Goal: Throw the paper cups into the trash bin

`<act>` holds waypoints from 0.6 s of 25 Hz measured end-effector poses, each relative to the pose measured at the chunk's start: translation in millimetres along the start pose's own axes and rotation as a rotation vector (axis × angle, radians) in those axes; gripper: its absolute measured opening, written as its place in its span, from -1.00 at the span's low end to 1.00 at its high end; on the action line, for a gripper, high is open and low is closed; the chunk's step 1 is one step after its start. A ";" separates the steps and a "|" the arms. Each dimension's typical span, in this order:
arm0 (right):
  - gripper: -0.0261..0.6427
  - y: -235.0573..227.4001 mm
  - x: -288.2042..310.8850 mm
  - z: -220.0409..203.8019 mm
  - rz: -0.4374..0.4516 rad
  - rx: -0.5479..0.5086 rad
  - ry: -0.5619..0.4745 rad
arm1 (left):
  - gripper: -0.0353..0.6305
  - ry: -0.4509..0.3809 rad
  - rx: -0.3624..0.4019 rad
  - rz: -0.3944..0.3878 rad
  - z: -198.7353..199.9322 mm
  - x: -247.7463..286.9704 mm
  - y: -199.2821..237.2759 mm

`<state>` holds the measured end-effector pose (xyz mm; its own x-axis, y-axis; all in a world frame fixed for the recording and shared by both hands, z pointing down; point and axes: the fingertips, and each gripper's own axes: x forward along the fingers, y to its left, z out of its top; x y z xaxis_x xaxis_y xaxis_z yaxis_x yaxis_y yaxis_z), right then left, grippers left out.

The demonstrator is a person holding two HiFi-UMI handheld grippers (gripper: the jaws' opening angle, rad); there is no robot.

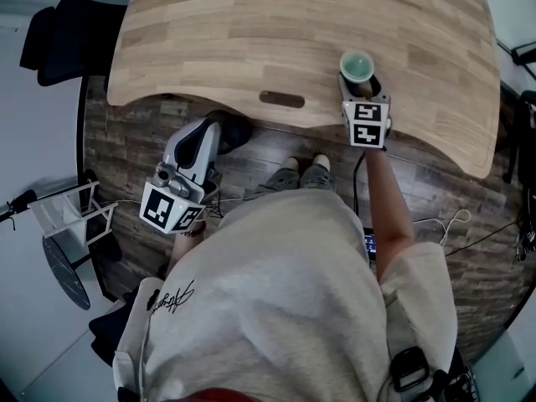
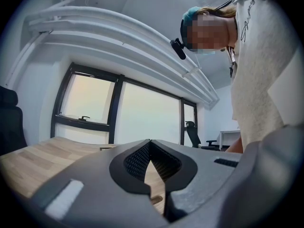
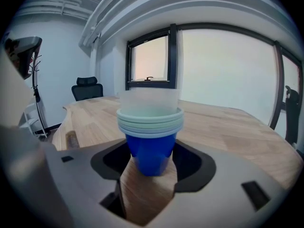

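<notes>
A stack of paper cups (image 1: pixel 357 65), blue with pale green rims, stands near the front edge of the wooden table (image 1: pixel 251 32). My right gripper (image 1: pixel 360 82) reaches over that edge. In the right gripper view the blue base of the paper cups (image 3: pixel 151 148) sits between the jaws of my right gripper (image 3: pixel 151 163), and both pads press its sides. My left gripper (image 1: pixel 208 136) hangs below the table edge over the floor. In its own view the left gripper (image 2: pixel 150 144) is shut with nothing in it. No trash bin is clearly in view.
A dark round object (image 1: pixel 234 131) lies on the floor just under the table edge, partly hidden by my left gripper. A black chair (image 1: pixel 67 36) stands at the table's left end. A white rack (image 1: pixel 75 212) is on the left. Cables (image 1: pixel 452 224) run across the floor.
</notes>
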<state>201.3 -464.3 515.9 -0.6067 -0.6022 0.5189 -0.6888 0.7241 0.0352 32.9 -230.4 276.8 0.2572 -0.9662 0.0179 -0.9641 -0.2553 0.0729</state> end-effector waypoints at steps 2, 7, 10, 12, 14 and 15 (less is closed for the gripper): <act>-0.09 -0.1 -1.8 3.0 0.006 0.000 -0.013 | -0.88 -0.001 -0.002 0.003 -0.7 0.8 -1.3; -0.09 -1.3 -9.3 8.3 0.021 -0.003 -0.046 | -0.88 -0.012 -0.002 0.004 -0.7 3.8 -6.5; -0.09 -0.3 -15.1 13.3 0.029 -0.020 -0.061 | -0.88 -0.016 0.007 0.000 0.5 6.9 -10.9; -0.09 0.2 -21.5 18.5 0.038 -0.028 -0.073 | -0.88 -0.019 0.010 -0.003 0.1 10.0 -15.1; -0.10 0.0 -31.8 20.6 0.046 -0.016 -0.080 | -0.88 -0.021 0.006 -0.006 -0.8 12.7 -20.1; -0.10 0.0 -36.7 22.4 0.049 -0.009 -0.086 | -0.88 -0.021 0.004 -0.008 -0.8 14.2 -22.0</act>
<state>214.7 -449.7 477.7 -0.6714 -0.5925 0.4451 -0.6541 0.7562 0.0200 57.8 -238.5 276.3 0.2638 -0.9646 -0.0040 -0.9622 -0.2634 0.0688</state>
